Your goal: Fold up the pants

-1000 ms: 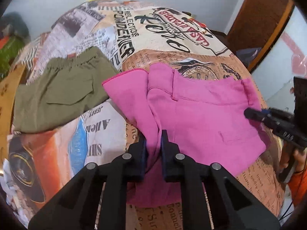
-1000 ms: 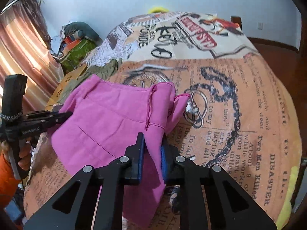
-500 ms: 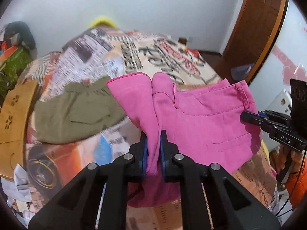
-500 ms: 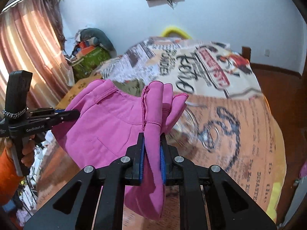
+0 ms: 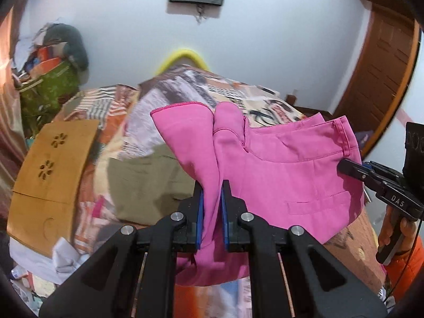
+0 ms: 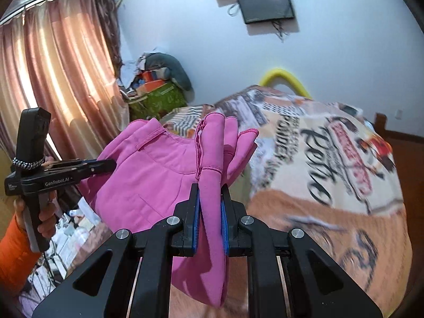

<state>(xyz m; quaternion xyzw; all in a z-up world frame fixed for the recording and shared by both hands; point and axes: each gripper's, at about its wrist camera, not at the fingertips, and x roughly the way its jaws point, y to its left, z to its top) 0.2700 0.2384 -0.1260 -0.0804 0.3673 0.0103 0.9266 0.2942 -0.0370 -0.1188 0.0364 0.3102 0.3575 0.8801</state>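
The pink pants (image 5: 281,175) hang in the air above the bed, stretched between both grippers. My left gripper (image 5: 212,206) is shut on a bunched fold at one end of the cloth. My right gripper (image 6: 210,206) is shut on a bunched fold of the pink pants (image 6: 159,180) at the other end. Each gripper shows in the other's view: the right one (image 5: 347,168) at the waistband, the left one (image 6: 106,164) at the far edge. The pants' lower part droops below the jaws.
A bed with a newspaper-print cover (image 6: 331,164) lies below. Olive-green pants (image 5: 148,182) lie flat on it. A wooden board (image 5: 50,169) leans at the bed's left side. A pile of bags (image 6: 159,92) stands by the curtain; a wooden door (image 5: 381,61) is right.
Both grippers have lifted the pink pants off the bed and up into the air. The views have tilted up toward the wall.
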